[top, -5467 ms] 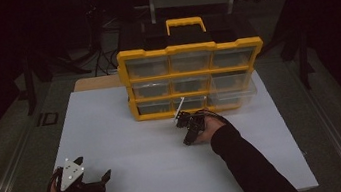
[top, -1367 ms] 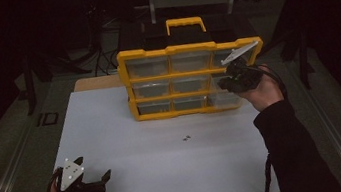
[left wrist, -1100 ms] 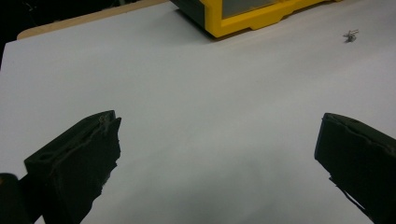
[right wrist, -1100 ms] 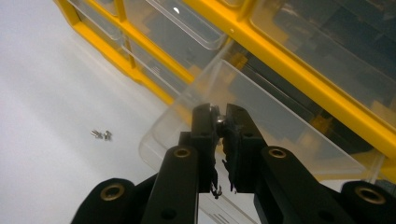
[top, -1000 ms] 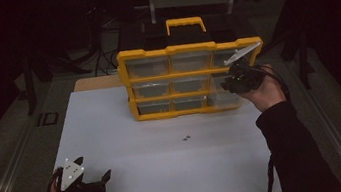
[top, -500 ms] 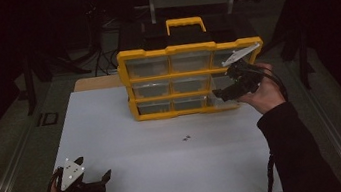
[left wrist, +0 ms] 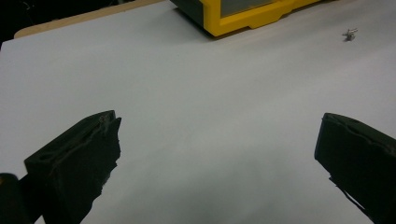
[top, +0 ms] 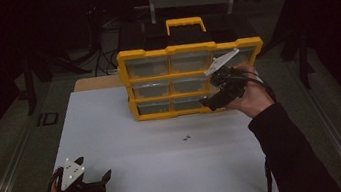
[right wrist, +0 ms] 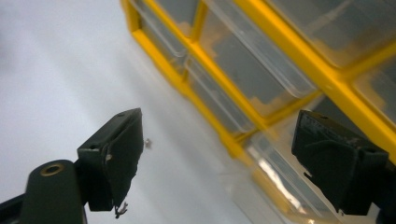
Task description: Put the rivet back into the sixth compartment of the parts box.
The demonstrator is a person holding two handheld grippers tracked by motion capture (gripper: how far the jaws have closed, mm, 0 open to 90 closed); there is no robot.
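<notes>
My right claw (top: 208, 102) has dropped from the organizer's (top: 191, 80) upper right to its lower-right drawer, jaws spread and empty, left claw (top: 97, 179) parked spread lower left, small screw (top: 185, 137) loose mid-worktop (top: 130, 147): stowing it not started.

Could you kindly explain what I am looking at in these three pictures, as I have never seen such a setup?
A person sits at a white table with a handheld two-jaw black gripper in each hand. The high view looks down from above. The other two views come from cameras riding on each gripper, looking along its black jaws.

The left gripper rests near the table's front edge, jaws open, holding nothing. The right gripper is raised at the lower right drawers of a yellow plastic organiser with clear drawers, jaws open and empty. A tiny dark metal piece, perhaps a screw, lies on the table in front of the organiser.
</notes>
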